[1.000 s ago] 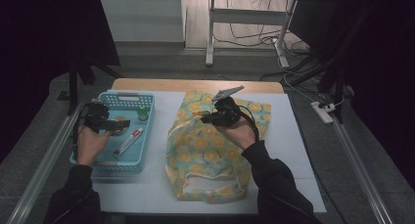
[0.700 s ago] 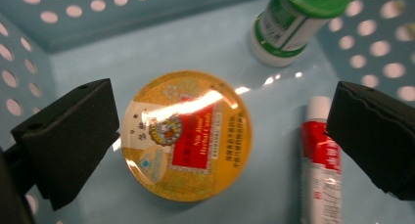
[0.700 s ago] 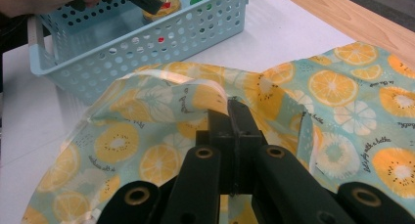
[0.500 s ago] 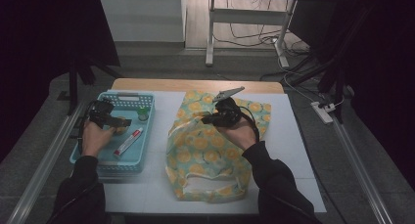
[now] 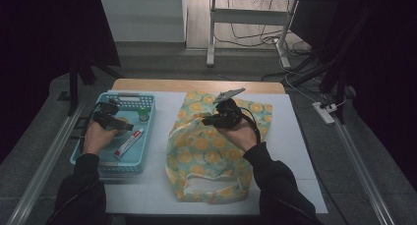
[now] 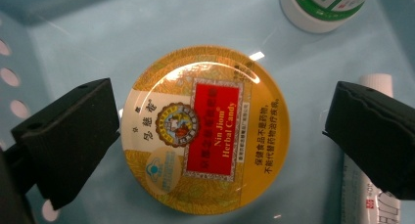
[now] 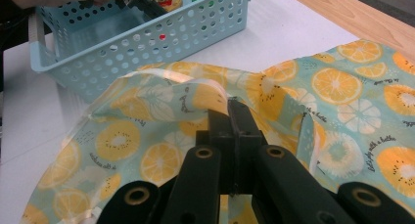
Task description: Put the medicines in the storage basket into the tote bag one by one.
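A round yellow candy tin (image 6: 205, 131) with a red label lies flat on the floor of the light blue basket (image 6: 88, 33). My left gripper (image 6: 220, 121) hangs open over it, one jaw on each side; the right-hand jaw stands clear of the tin. In the high view my left gripper (image 5: 112, 122) sits low inside the basket (image 5: 123, 95). My right gripper (image 7: 234, 109) is shut on the rim of a fabric bag (image 7: 337, 87) printed with orange slices and holds that rim up off the table. From above, the right gripper (image 5: 216, 120) is over the bag (image 5: 206, 156).
A white bottle (image 6: 323, 4) with a green label stands just beyond the tin, and a white toothpaste tube (image 6: 372, 204) lies beside it; both are in the basket (image 7: 147, 43). A white mat (image 5: 295, 151) covers the table, whose wooden far edge (image 5: 196, 85) shows behind.
My left gripper has moved rightward and lower into the basket, down over the tin. The right gripper and the bag rim have not moved.
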`<action>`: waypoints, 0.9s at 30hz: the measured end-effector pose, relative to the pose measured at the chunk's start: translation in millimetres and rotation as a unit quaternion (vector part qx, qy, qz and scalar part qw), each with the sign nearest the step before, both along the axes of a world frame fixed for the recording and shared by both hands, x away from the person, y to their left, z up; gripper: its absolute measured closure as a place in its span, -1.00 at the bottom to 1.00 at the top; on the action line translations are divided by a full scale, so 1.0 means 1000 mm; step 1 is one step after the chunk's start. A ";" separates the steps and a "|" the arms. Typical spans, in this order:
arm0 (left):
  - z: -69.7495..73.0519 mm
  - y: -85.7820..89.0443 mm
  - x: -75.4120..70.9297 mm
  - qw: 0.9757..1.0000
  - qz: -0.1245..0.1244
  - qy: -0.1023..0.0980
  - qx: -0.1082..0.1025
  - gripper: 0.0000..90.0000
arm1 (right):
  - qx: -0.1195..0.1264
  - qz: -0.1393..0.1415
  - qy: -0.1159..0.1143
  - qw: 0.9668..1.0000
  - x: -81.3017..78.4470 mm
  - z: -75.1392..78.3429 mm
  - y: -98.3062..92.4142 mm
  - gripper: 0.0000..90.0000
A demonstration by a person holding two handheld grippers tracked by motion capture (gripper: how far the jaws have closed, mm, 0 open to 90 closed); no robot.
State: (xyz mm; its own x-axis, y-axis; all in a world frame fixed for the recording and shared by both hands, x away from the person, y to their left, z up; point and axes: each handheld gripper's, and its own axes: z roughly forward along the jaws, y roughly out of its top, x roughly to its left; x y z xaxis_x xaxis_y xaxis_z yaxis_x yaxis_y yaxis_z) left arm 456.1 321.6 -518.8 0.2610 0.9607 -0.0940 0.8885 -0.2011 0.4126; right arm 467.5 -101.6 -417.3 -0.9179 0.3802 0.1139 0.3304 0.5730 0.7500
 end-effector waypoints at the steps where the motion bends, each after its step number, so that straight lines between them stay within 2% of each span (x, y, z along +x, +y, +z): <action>1: 0.000 0.001 0.000 1.000 0.002 0.002 -0.005 -0.98 | 0.001 0.000 0.000 1.000 0.000 0.000 0.000 1.00; 2: 0.000 0.001 0.000 1.000 0.003 0.004 -0.006 -0.96 | 0.001 0.000 0.000 1.000 0.000 0.000 0.000 1.00; 5: 0.000 0.001 0.000 1.000 0.000 0.009 0.009 -0.79 | 0.000 0.000 0.001 1.000 0.000 -0.001 0.000 1.00; 8: 0.001 0.002 -0.001 1.000 0.000 0.014 0.008 -0.57 | 0.000 0.000 0.001 1.000 0.000 -0.001 -0.001 1.00; 18: 0.003 0.003 -0.001 1.000 0.011 0.028 -0.002 -0.55 | 0.002 -0.005 0.002 1.000 0.000 -0.002 -0.003 1.00; 24: 0.010 0.005 -0.003 1.000 0.014 0.010 -0.018 -0.55 | 0.003 -0.006 0.002 1.000 0.001 -0.002 -0.004 1.00; 27: 0.012 0.006 -0.006 1.000 0.013 0.003 -0.019 -0.55 | 0.003 -0.007 0.000 1.000 0.001 -0.001 -0.005 1.00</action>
